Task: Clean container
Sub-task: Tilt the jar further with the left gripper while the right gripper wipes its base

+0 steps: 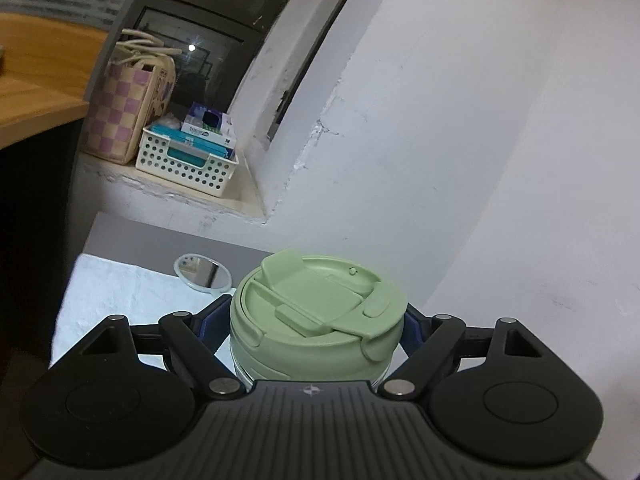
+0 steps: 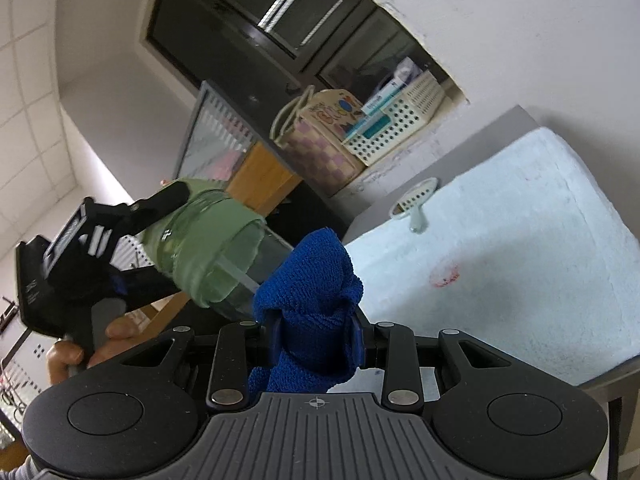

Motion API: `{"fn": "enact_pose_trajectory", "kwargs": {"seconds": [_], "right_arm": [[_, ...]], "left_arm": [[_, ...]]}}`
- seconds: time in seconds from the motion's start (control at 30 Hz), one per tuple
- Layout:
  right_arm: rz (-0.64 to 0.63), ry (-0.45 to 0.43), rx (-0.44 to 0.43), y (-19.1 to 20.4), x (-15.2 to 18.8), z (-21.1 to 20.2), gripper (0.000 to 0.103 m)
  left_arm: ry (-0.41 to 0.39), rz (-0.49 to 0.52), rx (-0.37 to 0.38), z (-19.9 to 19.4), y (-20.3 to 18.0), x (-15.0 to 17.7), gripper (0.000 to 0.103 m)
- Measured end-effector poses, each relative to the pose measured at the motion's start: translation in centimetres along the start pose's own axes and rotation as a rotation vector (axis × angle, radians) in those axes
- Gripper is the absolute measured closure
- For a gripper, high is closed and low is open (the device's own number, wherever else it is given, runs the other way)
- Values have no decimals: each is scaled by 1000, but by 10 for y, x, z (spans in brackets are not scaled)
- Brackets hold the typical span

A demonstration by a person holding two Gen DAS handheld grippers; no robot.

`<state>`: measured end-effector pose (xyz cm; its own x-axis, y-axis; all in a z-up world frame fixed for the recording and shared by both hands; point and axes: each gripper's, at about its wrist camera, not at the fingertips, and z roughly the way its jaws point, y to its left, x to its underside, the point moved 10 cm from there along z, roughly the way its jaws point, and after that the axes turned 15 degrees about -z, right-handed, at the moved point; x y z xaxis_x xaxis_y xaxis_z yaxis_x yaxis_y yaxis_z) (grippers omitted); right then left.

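My left gripper is shut on a clear cup with a pale green lid and sleeve, and holds it in the air. In the right wrist view the same cup lies tilted, with its clear body pointing toward the cloth, and the left gripper grips it near the lid. My right gripper is shut on a blue microfibre cloth, bunched up between its fingers. The cloth's tip is at the cup's clear end; I cannot tell if it touches.
A white towel covers the grey table and bears a red stain. A small round mirror lies on it. On the window ledge stand a white perforated basket and a checked bag. A wooden desk is at left.
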<state>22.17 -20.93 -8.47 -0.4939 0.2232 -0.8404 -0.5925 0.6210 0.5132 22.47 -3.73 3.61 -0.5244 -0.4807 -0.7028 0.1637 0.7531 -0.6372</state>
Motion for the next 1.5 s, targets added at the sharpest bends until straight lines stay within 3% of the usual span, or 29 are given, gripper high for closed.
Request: {"fn": "enact_pose_trajectory", "kwargs": {"seconds": [0.17,0.47,0.77,0.97,1.23,1.5], "right_arm": [[63,0,-36,-4,3,6,68],[79,39,-106,13,16,17,68],[156,17,-146,10,16,-11,68],[158,-4,-102,-2,4,-10,68],[132,33,-70,0,5,12,68],[-36,77,88,-7,-13,18,68]], "left_arm": [[22,-30,62,2,-12,-1,16],[-7,35,45,5,-20,-2,17],[-12,23,52,4,-13,-4,17],[0,18,84,1,-18,-1,17],[8,4,112,0,-22,0,17],[0,37,68,-2,-12,5,17]]}}
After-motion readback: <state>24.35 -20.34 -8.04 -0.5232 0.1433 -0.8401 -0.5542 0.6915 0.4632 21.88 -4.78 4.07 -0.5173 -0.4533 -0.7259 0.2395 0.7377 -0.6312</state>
